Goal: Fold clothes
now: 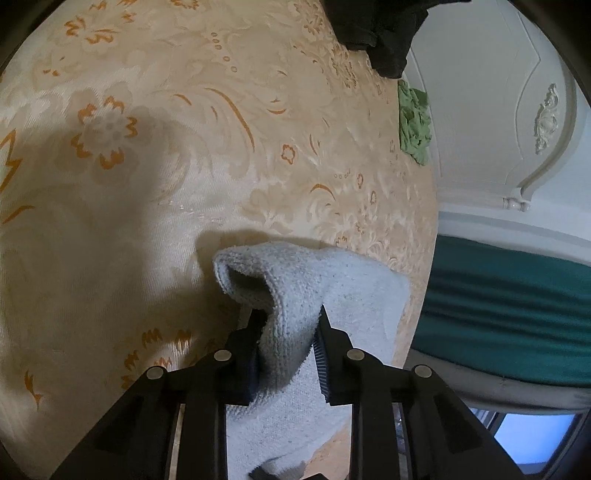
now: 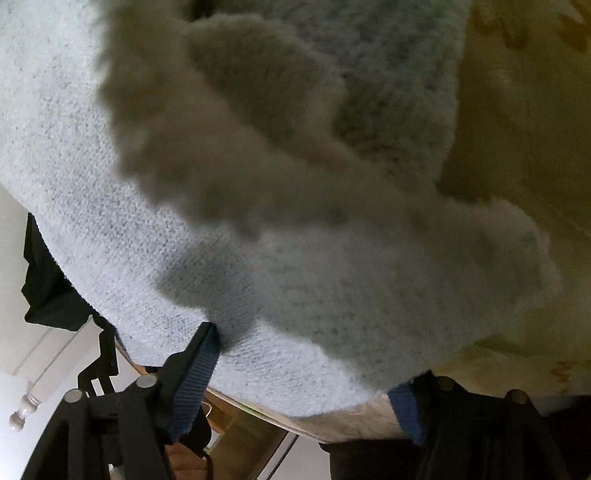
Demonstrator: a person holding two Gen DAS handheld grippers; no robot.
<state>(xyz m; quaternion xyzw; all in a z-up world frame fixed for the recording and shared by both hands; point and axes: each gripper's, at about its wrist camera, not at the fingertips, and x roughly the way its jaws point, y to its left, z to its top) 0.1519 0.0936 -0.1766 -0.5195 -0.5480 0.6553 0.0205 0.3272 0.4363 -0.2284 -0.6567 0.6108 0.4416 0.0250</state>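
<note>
Left wrist view: left gripper [image 1: 286,325] pinches a raised fold of the pale blue-grey fuzzy garment [image 1: 295,280], both pads pressing the cloth from either side. The pinched part stands up in a hollow peak just ahead of the fingers; rest of the garment trails back under the gripper and lies flat on the surface w/ the cream & orange floral cover [image 1: 155,147], near its right edge. Further along that edge: a crumpled green cloth [image 1: 413,122], well apart from the garment. At the top, a black garment [image 1: 380,33] hangs over the edge. Right of the cover: white panelled furniture w/ carved ornament [image 1: 517,110], below it a dark green fabric [image 1: 517,314].

Right wrist view: right gripper [image 2: 314,354] jaws stand spread wide, the same fuzzy garment [image 2: 74,166] bulging between them. Left blue pad [image 2: 197,373] touches the cloth edge; right pad [image 2: 406,410] sits at the cloth's lower rim, contact there unclear, so no firm pinch seen. A blurred, shaded lump of the garment hangs very close to the lens, covering much of the frame. Floral cover [image 2: 524,129] shows at right. Black garment [image 2: 48,288] at left, beside the fuzzy one's edge. A clear rod w/ a knob end [image 2: 33,387] at lower left.
</note>
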